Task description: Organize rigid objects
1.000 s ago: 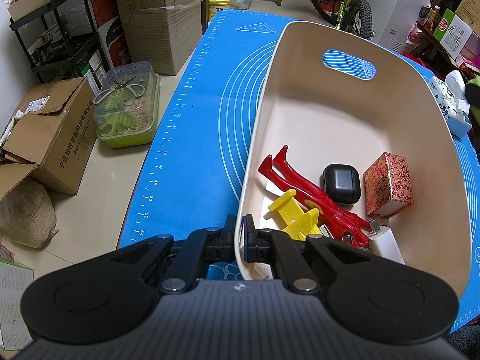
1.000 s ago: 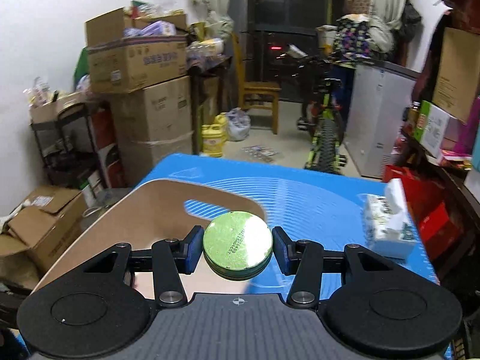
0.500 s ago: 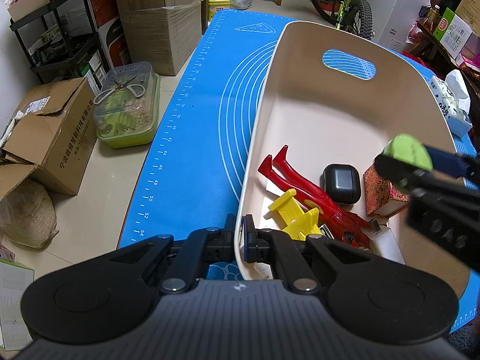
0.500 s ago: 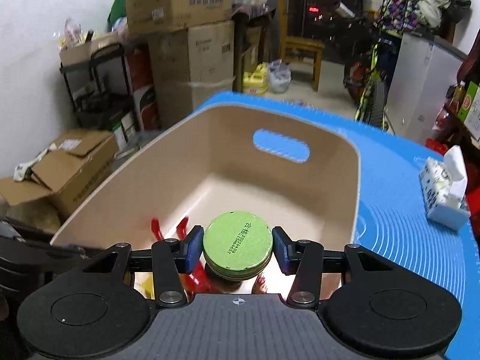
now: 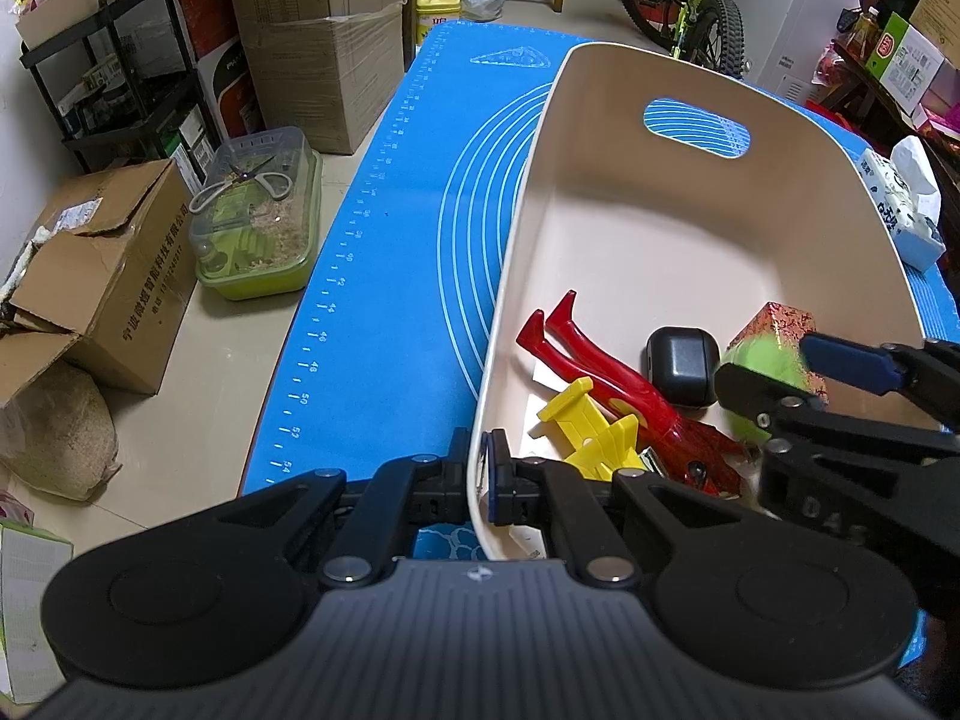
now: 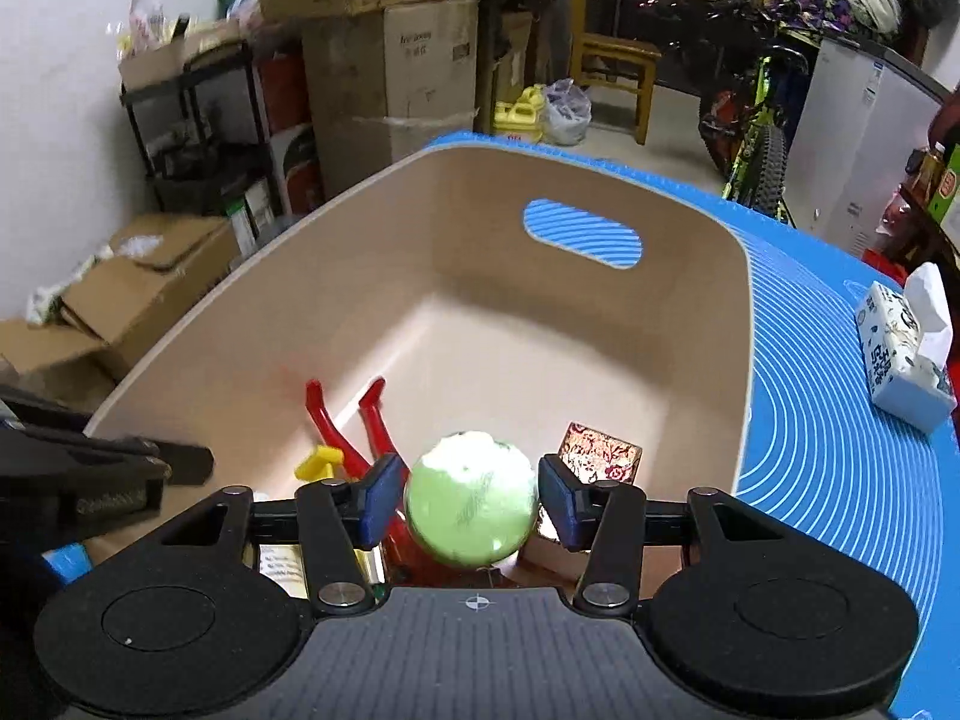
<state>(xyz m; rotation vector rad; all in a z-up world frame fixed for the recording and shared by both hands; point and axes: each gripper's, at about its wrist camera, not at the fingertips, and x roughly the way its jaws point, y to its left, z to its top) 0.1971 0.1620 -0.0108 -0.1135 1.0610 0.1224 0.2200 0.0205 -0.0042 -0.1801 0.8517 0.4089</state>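
Our right gripper (image 6: 469,504) is opening – the green tin (image 6: 470,501) sits loose between its pads, directly over the bin's (image 6: 372,228) near end.

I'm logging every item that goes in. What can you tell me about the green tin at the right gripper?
The green tin is round and flat, like metal, its printed face toward the camera and motion-blurred. It sits between the right gripper pads, whose jaws are opening, with gaps on both sides, above the beige bin's near end, over the red figure and patterned box.
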